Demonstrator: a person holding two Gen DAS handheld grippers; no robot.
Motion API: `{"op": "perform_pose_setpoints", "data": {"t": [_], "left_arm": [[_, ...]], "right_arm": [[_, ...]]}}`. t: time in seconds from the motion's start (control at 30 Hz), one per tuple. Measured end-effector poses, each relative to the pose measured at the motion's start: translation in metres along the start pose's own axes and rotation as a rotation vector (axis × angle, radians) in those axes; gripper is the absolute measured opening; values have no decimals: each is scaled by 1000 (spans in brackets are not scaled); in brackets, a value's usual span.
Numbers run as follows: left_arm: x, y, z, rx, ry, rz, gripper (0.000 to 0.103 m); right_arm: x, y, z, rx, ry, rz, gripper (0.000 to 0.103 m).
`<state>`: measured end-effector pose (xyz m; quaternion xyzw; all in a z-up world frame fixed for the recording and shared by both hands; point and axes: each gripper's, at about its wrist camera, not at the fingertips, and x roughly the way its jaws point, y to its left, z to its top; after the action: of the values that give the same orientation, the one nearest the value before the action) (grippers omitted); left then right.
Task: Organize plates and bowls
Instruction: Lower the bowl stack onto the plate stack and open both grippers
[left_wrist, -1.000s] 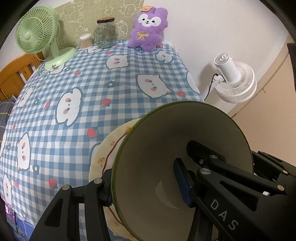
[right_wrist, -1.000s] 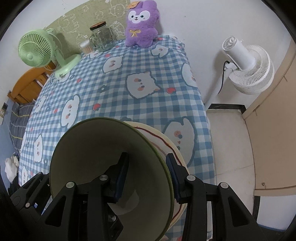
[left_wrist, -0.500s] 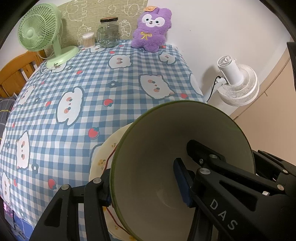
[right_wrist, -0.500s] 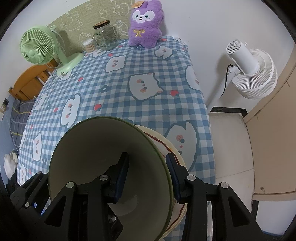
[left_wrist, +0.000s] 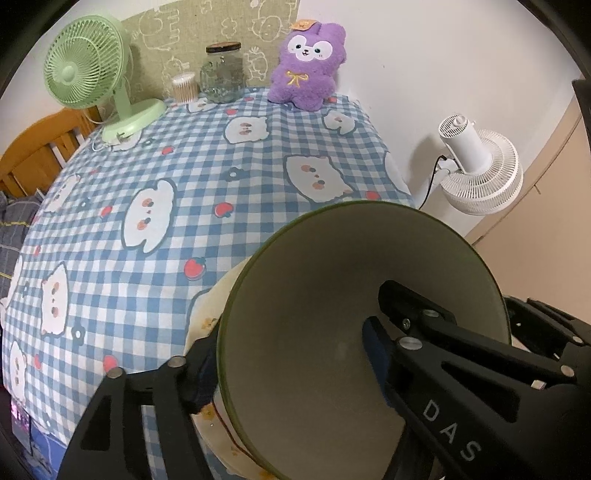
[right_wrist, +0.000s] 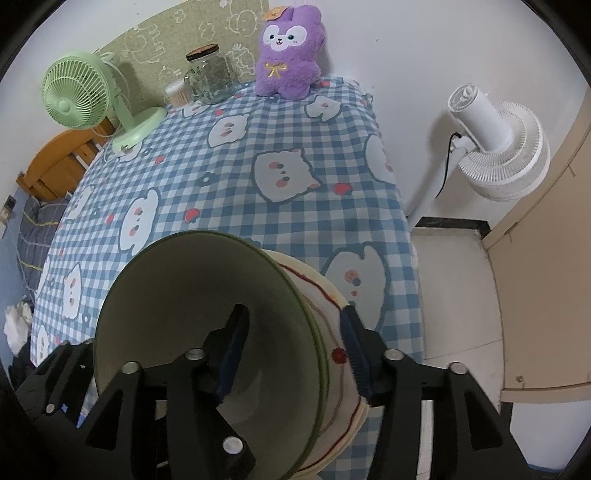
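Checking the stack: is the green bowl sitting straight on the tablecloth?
No. In the right wrist view the bowl rests on a cream plate with red lines, which lies between it and the tablecloth.

bowl (left_wrist: 325, 295) – olive green | tablecloth (left_wrist: 207, 173) – blue-white check

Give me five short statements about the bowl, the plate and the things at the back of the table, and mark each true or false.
1. The olive-rimmed ceramic bowl sits on a cream plate with red lines. True.
2. One finger of each claw reaches inside the bowl. True.
3. The purple plush toy lies inside the bowl. False: it stands at the table's far edge.
4. The green desk fan stands on the floor. False: it stands on the checked tablecloth.
5. A lidded glass jar stands between fan and plush. True.
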<state>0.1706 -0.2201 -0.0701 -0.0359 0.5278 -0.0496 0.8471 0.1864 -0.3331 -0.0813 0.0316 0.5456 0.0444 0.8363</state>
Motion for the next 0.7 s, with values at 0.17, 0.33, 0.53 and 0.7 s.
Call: {"op": "perform_pose_setpoints", "data": {"t": [0.17, 0.33, 0.53, 0.7], "left_arm": [[-9, 1, -1, -1, -29, 25, 81], [-20, 7, -2, -10, -60, 40, 85], [-39, 18, -4, 4, -122, 66, 91], [-56, 29, -8, 37, -169, 86, 92]], "right_arm": [[-10, 0, 0, -10, -31, 0, 67], [-21, 1, -2, -1, -63, 4, 78], [-41, 15, -6, -10, -123, -7, 80], [-59, 31, -13, 13, -167, -27, 80]]}}
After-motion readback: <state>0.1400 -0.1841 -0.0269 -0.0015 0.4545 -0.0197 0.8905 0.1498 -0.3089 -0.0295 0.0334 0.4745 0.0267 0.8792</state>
